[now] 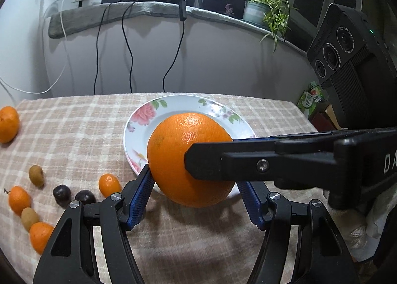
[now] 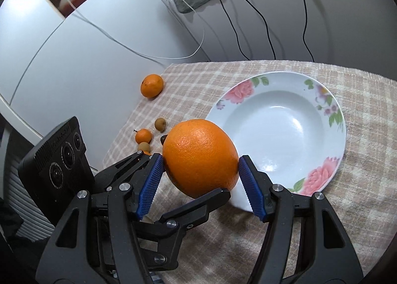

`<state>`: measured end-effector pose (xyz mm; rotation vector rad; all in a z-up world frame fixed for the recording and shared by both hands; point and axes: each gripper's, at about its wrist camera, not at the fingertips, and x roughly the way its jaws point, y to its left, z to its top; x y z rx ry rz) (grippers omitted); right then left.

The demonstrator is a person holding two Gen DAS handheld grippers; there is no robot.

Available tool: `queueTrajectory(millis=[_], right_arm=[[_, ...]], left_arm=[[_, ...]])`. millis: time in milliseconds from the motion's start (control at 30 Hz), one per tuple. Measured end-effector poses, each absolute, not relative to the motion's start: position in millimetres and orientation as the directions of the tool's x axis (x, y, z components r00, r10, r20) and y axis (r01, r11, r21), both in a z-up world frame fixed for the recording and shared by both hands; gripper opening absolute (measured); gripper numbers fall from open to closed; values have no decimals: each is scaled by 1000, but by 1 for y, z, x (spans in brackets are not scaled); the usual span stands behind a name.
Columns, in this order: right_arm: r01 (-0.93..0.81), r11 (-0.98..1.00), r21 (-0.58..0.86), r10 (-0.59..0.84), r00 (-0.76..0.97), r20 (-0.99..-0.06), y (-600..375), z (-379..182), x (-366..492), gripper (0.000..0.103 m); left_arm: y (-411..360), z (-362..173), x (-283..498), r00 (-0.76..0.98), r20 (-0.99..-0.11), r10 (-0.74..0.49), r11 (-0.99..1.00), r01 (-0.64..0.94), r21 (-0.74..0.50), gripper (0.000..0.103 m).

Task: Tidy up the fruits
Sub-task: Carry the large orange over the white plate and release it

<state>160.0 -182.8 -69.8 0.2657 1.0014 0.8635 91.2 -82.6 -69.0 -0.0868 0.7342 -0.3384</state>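
A large orange (image 1: 183, 150) hangs just above the tablecloth at the near rim of a white floral plate (image 1: 173, 105). Both grippers hold it at once. In the left wrist view my left gripper (image 1: 196, 196) has its blue pads pressed on the orange's lower sides, and a black finger of the right gripper (image 1: 211, 162) crosses its front from the right. In the right wrist view my right gripper (image 2: 201, 182) squeezes the same orange (image 2: 198, 155) from both sides, beside the empty plate (image 2: 285, 135). A finger of the left gripper (image 2: 198, 206) lies under the fruit.
Loose fruit lies on the checked cloth left of the plate: a mandarin (image 1: 8, 124), small orange fruits (image 1: 109, 184), brownish ones (image 1: 36, 175) and two dark ones (image 1: 62, 194). Cables hang down the wall behind. A potted plant (image 1: 263, 6) stands on the sill.
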Motion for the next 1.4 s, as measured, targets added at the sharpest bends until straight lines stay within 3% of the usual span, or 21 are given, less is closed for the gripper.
queueTrajectory(millis=[133,300,1400], right_arm=[[-487,671,559,727,284,-625,-188,-71,163,66],[-457,722,519,682,348,-643,-195,-69,164,78],[-508,790,343,590,479,-650,-181,-49,120,82]], left_arm=[[-87,-71,96,682,-660,-317,946,281,-164,67],[-86,-66,94,707,-645,-292,953,271,-134,72],[-21,-66,39,752,-627,-205,978,137,-155,72]])
